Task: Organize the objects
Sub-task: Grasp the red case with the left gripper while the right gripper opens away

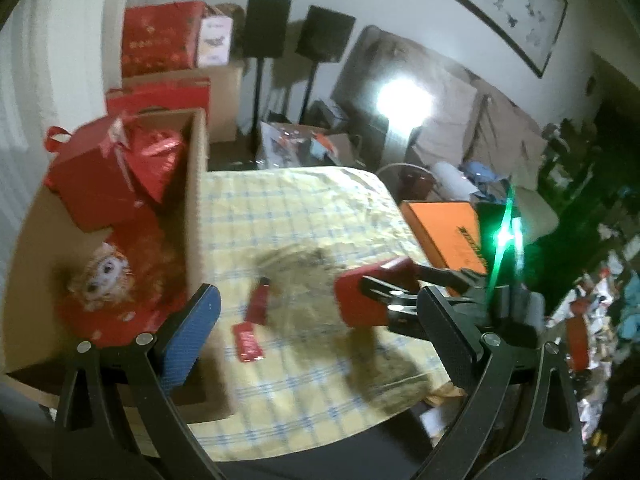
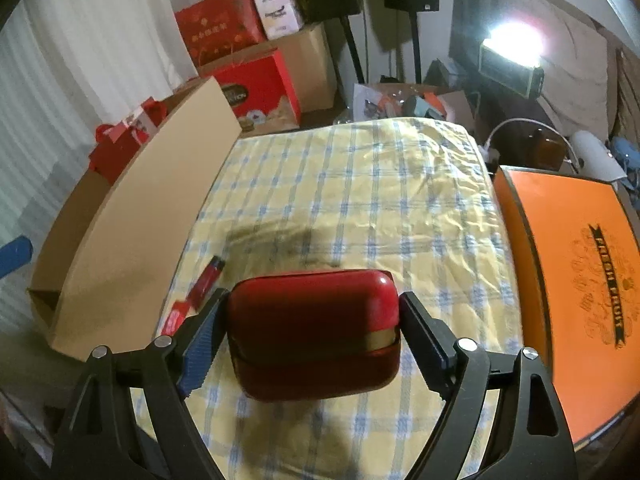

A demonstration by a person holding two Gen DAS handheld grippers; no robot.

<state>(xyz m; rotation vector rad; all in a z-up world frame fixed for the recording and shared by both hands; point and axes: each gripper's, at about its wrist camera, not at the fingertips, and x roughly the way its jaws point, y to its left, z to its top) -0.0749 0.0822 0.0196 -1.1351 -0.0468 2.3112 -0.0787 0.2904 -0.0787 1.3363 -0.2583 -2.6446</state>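
A glossy red case (image 2: 316, 332) was clamped between the fingers of the right gripper (image 2: 316, 340), above the checked cloth on the counter (image 2: 400, 184). The left gripper (image 1: 316, 328) was spread wide, empty. Two small red items (image 1: 256, 304) lay near the cardboard box (image 1: 196, 200), which contained red gift boxes (image 1: 100, 180).

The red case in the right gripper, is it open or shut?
Shut: the red case has its lid down on the base, with only a thin seam showing.
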